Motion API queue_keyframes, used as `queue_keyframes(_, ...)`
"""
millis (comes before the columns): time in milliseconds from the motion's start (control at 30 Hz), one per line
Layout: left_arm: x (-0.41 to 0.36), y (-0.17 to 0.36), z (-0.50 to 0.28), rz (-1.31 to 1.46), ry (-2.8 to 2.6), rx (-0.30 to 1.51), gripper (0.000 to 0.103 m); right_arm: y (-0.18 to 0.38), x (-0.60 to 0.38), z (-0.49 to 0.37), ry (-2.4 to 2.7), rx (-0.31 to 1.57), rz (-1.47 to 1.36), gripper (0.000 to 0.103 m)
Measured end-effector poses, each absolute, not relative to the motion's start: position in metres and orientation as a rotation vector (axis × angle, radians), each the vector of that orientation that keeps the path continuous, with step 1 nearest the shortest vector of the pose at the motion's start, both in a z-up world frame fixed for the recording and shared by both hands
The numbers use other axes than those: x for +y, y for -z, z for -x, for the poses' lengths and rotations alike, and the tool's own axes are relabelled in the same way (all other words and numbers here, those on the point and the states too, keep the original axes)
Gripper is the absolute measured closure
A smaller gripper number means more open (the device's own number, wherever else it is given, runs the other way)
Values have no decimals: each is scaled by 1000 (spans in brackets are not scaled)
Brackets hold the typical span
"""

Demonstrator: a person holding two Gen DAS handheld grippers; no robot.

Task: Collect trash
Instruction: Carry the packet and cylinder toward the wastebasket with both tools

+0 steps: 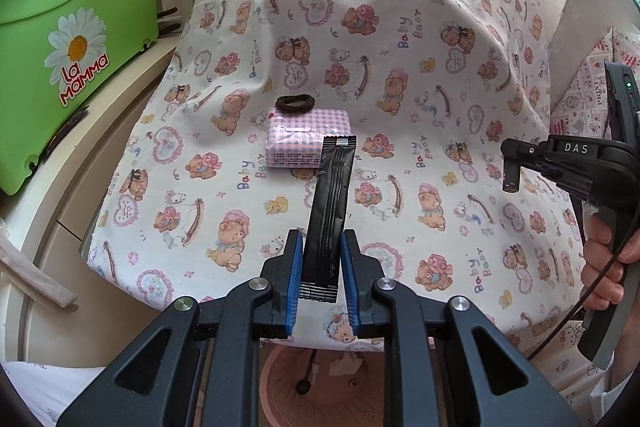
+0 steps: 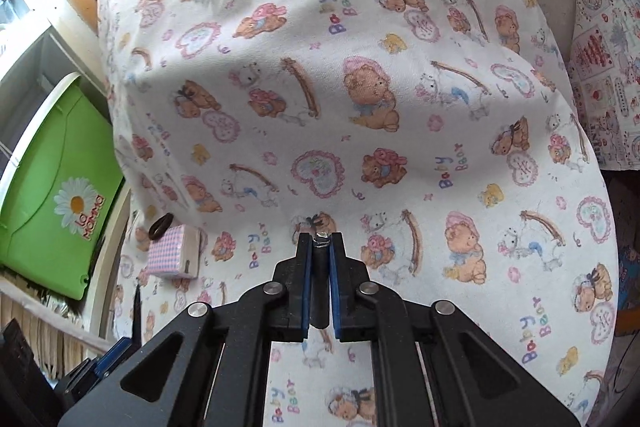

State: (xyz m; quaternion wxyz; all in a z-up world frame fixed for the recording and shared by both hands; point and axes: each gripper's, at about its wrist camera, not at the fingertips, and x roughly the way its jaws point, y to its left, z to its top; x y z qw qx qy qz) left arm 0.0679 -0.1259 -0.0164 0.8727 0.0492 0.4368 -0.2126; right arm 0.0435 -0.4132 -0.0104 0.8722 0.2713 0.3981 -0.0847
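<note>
A: Bottom of the left wrist view, nearest the lens: the left gripper (image 1: 321, 267) is pinching a long black sachet (image 1: 330, 211), blue pads pressed on both of its long edges. The packet stands up out of the jaws, its top edge reaching the middle of the frame.

B: And under those jaws, bottom centre, there's a pink basket (image 1: 320, 387) with a scrap of crumpled paper already in it. I'd judge that's where the trash goes.

A: Over to the right wrist view. Lower centre, the right gripper (image 2: 320, 239) is squeezed almost together on a small dark cylinder (image 2: 320, 291), a battery by the look of it, its metal end showing at the fingertips.

B: The same grab shows at the right edge of the left view, the cylinder hanging from the tip above the teddy-bear cloth (image 1: 400, 27).

A: So both tongs are loaded, neither piece dropped yet. The task looks partway through.

B: Further back, just left of centre in the left view: a pink checked tissue pack (image 1: 296, 143) with a dark hair tie (image 1: 295, 104) at its far edge, the sachet overlapping its right corner in the picture.

A: Whether those count as trash, I can't tell. Far upper left, a green bin (image 1: 76, 27) with a daisy logo.
</note>
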Motion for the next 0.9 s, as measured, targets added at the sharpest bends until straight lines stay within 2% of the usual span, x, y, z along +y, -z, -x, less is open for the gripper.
queue_keyframes(133, -134, 16, -63, -121, 459, 924, 85, 3, -415, -28, 149, 845, -538, 94)
queue_keyframes(500, -150, -13, -25, -248, 555, 877, 85, -15, -345, -15, 124, 858, -394, 94)
queue_keyframes(900, -113, -10, 24, -258, 566, 885, 86, -24, -260, 53, 81, 899, -325, 94)
